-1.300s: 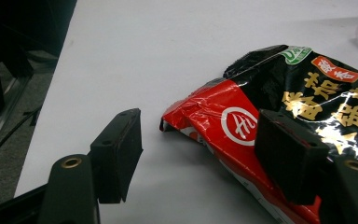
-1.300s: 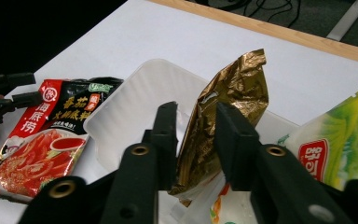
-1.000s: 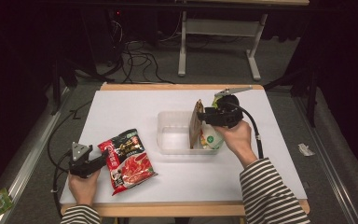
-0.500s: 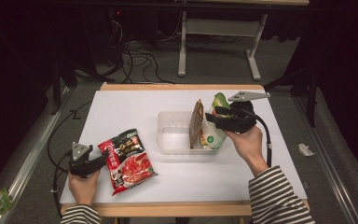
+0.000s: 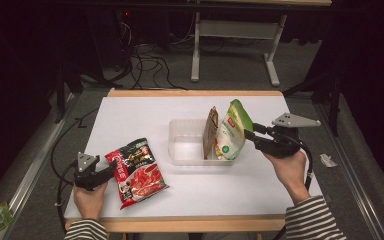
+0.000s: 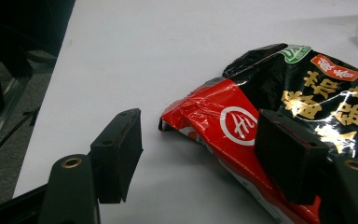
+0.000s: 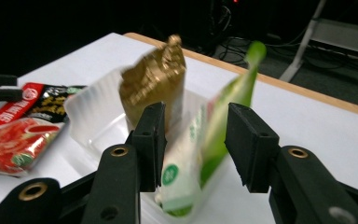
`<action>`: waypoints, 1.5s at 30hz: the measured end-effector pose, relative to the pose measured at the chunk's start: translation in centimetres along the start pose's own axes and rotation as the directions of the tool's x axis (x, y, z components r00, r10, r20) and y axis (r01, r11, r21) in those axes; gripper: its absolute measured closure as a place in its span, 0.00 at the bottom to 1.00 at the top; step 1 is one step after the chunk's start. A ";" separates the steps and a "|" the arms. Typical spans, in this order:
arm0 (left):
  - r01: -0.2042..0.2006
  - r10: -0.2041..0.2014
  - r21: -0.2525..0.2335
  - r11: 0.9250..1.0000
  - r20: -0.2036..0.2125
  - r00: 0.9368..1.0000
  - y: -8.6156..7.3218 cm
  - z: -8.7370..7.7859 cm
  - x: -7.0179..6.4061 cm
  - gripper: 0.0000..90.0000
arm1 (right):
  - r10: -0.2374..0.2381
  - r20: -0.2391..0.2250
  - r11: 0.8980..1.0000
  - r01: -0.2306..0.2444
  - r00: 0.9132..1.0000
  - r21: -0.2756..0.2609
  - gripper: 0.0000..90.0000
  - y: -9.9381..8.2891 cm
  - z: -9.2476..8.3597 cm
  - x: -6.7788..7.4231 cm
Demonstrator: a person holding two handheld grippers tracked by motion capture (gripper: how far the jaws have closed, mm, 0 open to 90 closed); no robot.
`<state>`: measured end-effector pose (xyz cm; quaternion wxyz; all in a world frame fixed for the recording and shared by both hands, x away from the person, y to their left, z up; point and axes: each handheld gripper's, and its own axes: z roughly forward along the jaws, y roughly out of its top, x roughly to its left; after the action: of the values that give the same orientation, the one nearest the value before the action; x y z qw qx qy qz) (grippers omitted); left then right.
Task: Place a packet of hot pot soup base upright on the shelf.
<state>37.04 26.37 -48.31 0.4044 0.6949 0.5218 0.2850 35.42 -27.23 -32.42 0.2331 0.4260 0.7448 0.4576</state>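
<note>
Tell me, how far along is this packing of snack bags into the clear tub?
Two bags look packed: a gold-brown foil pouch and a green-and-white pouch stand in the clear plastic tub. The right hand-held gripper sits open beside the green pouch. Left to do: the red-and-black noodle packet lies flat on the white table, the open left hand-held gripper at its corner.

Open left tongs [image 6: 198, 154] around red-black packet [image 6: 279, 116] corner.
</note>
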 end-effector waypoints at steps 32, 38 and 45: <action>0.019 -0.023 0.041 0.999 0.096 0.995 0.6 -1.1 0.3 0.34 | 0.130 0.254 0.976 -0.169 0.959 0.140 0.53 -13.3 2.9 -6.2; 0.039 -0.052 0.101 0.994 0.138 0.989 1.2 -0.8 0.3 0.30 | 0.080 0.297 0.974 -0.138 0.951 0.179 0.51 -14.1 3.8 -5.9; 0.049 -0.074 0.161 0.986 0.155 0.985 2.1 -0.1 0.4 0.28 | 0.052 0.319 0.968 -0.126 0.946 0.215 0.50 -14.8 4.4 -6.0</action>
<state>38.11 26.50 -46.41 0.3979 0.7288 0.5296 0.1735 35.58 -33.42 -47.81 0.2749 0.5505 0.7272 0.3044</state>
